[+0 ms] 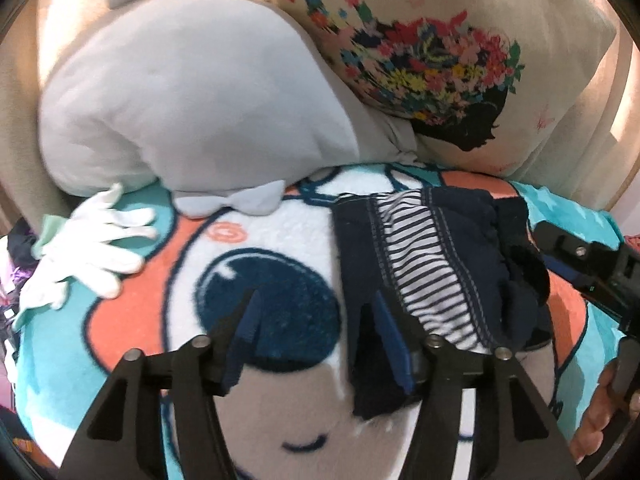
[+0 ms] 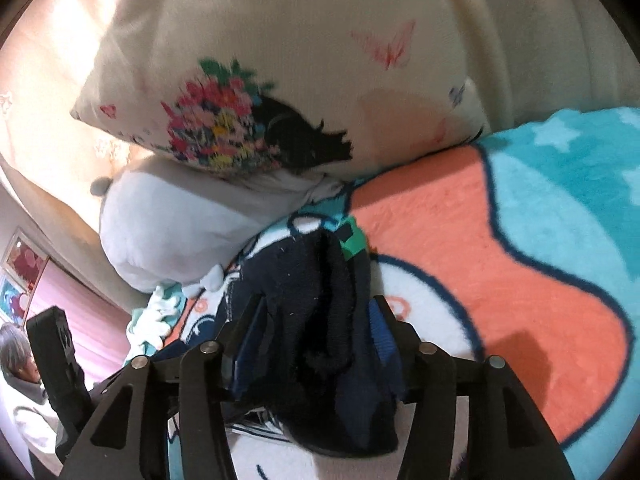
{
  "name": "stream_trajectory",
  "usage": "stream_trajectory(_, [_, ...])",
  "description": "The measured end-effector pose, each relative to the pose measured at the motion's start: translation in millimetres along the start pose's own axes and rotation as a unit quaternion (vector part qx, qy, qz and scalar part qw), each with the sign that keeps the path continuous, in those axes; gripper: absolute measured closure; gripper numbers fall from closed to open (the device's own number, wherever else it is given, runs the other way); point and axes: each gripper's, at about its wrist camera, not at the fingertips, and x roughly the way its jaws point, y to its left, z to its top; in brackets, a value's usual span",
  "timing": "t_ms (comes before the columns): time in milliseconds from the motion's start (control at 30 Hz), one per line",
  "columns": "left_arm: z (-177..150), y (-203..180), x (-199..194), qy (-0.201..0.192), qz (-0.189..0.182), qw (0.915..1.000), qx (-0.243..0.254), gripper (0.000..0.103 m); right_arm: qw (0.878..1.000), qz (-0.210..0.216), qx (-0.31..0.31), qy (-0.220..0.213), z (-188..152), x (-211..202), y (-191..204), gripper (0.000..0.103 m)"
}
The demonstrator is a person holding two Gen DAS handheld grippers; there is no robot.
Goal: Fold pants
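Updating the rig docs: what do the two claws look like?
Both match: left claw and right claw are matte black angular linkages with silver pivot pins and blue finger pads. No cables are visible, and no sleeve can be made out.

The pants [image 2: 320, 320] bunch up between the right hand-held gripper [image 2: 316, 332] fingers, hiding the pads. The flowered pillow [image 2: 280, 80] print is blurred, perhaps from motion.
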Motion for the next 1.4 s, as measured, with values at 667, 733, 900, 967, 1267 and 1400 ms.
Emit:
stream_trajectory(667, [-35,6,-43,-0.011,0.007,0.9999,0.007,0.036,0.997,-0.057,-0.036,-0.024,-50,-46,22,0.038])
stream_trajectory(733, [-36,6,-46,-0.013,0.006,0.9999,0.007,0.036,0.997,-0.062,-0.031,-0.023,-52,-48,19,0.038])
stream_trajectory(900, [-40,5,-53,-0.018,0.004,0.9998,0.010,0.036,0.997,-0.069,-0.029,-0.024,-59,-55,18,0.038])
stream_trajectory(967, [-42,5,-56,-0.020,0.002,0.9997,0.010,0.035,0.997,-0.073,-0.031,-0.022,-62,-57,19,0.038])
stream_trajectory(1267, [-46,7,-71,-0.039,0.006,0.9991,0.012,0.030,0.995,-0.086,-0.033,-0.023,-69,-67,21,0.037])
stream_trajectory(1400, [-48,8,-76,-0.045,0.006,0.9989,0.013,0.027,0.995,-0.092,-0.042,-0.022,-72,-69,26,0.035])
